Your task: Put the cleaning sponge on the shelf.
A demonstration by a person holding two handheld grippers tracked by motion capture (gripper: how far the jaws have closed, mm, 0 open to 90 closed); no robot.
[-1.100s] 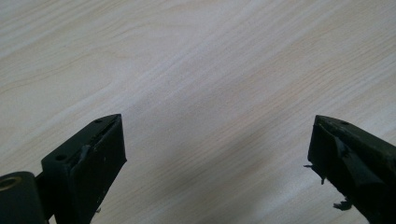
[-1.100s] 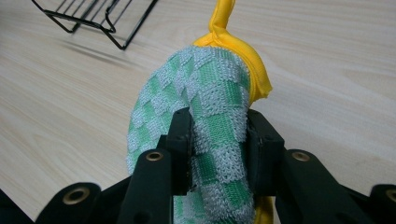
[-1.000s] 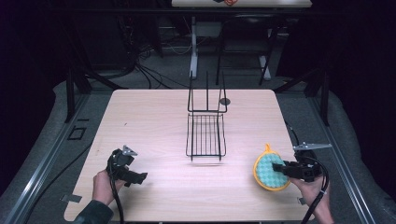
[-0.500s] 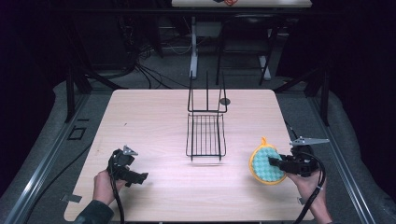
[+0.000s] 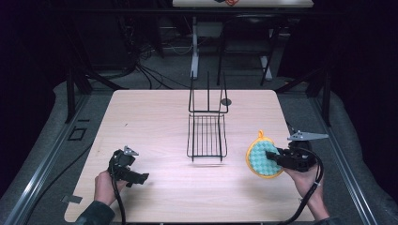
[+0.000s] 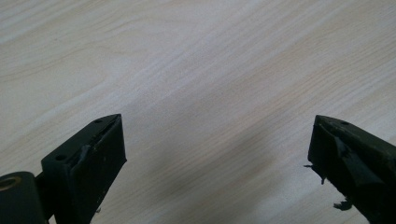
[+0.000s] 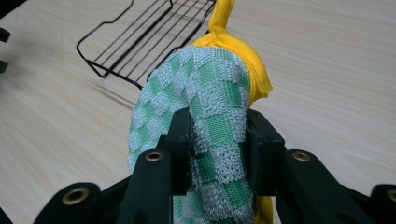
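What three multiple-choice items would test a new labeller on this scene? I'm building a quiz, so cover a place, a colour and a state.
1. Where is the wire rack?
A. mid-table
B. at the table's left edge
C. on the floor

2. What colour is the potholder trim?
A. red
B. yellow
C. blue

3. How stands the right gripper?
A. open, holding nothing
B. shut on the rack
C. shut on the potholder

Answers: 1 A, the high view shows it between both hands. 2 B, a yellow border rings the green checks. 3 C, the right gripper view shows cloth pinched between the jaws.

Wire rack (image 5: 206, 136) stands mid-table (image 5: 150, 117); pot holder (image 5: 263, 158) just right of it
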